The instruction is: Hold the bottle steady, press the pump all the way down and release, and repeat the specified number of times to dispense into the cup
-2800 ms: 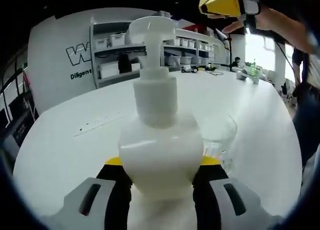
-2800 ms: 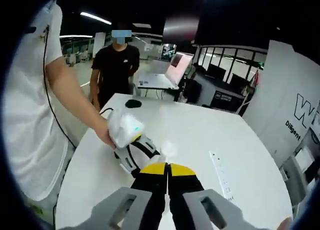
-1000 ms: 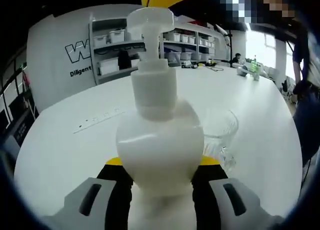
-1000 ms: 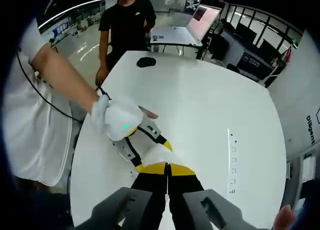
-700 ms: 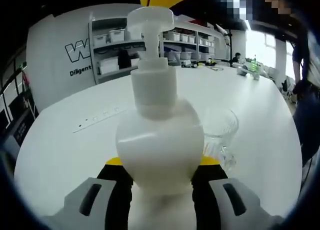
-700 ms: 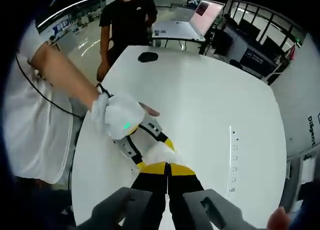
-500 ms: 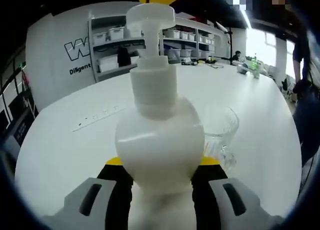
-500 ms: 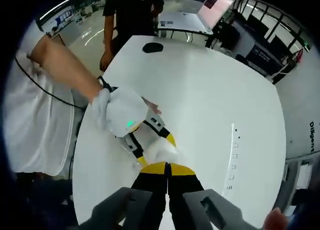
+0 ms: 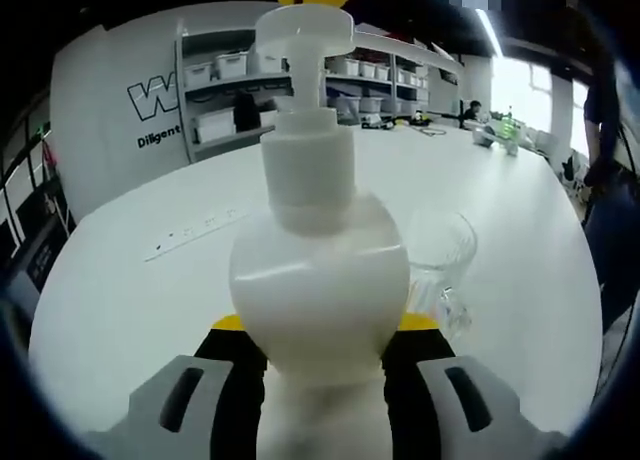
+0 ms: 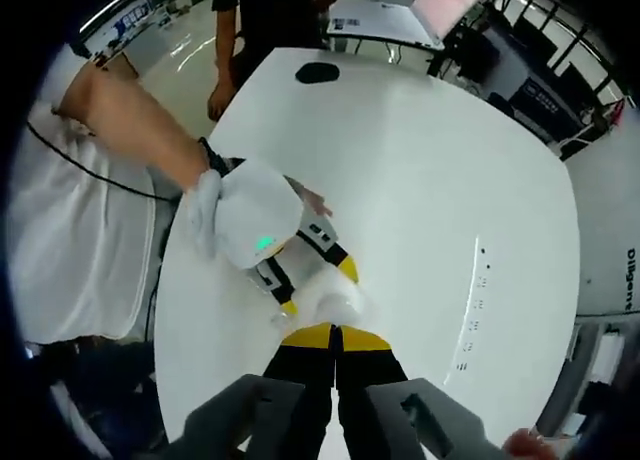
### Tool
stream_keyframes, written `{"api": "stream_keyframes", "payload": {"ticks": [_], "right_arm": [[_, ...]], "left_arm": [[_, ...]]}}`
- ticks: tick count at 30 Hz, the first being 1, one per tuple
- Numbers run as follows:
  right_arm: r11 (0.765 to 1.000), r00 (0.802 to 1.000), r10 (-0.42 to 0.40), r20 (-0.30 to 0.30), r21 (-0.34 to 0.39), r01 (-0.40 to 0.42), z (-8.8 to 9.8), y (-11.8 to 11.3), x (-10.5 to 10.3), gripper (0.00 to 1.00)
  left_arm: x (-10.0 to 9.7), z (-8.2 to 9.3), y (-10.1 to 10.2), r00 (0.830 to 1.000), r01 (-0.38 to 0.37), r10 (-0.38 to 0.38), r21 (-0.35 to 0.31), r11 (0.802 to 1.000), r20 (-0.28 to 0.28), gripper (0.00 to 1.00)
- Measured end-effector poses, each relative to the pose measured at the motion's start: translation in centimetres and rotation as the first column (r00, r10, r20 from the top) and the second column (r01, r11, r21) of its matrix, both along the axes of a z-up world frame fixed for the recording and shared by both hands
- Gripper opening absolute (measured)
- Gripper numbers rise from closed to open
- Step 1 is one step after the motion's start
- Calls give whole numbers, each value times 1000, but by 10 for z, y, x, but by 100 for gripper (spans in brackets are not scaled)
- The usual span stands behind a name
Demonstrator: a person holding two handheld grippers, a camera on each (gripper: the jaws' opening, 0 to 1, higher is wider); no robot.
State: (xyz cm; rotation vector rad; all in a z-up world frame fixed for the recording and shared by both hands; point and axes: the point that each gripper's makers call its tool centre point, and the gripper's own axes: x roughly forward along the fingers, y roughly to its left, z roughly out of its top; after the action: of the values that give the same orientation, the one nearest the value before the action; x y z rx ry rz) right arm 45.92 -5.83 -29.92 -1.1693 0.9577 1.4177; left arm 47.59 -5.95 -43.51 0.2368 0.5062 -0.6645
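Bottle (image 9: 318, 280) clamped in left gripper (image 9: 320, 330); cup (image 9: 437, 270) just beside.

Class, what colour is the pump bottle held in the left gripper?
White all over; the pump bottle shows best in the left gripper view.

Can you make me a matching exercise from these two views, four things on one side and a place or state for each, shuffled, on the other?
Things:
1. pump bottle
2. glass cup
3. right tool
4. power strip

Places or states:
A. shut, directly above the pump head
B. lying flat on the white table
C. clamped between the left tool's jaws
D. standing just beside the bottle

Pairs: 1-C, 2-D, 3-A, 4-B
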Motion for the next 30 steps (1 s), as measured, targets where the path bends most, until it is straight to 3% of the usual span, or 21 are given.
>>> {"api": "stream_keyframes", "payload": {"ticks": [23,30], "right_arm": [[993,995,95,33,-78,-92,-1,1,2,0],[994,996,77,35,-74,-75,-1,-2,2,0]], "left_arm": [[1,-2,0,1000,0,1,20,1000,-20,44],[1,-3,0,1000,-1,2,23,1000,-22,43]]}}
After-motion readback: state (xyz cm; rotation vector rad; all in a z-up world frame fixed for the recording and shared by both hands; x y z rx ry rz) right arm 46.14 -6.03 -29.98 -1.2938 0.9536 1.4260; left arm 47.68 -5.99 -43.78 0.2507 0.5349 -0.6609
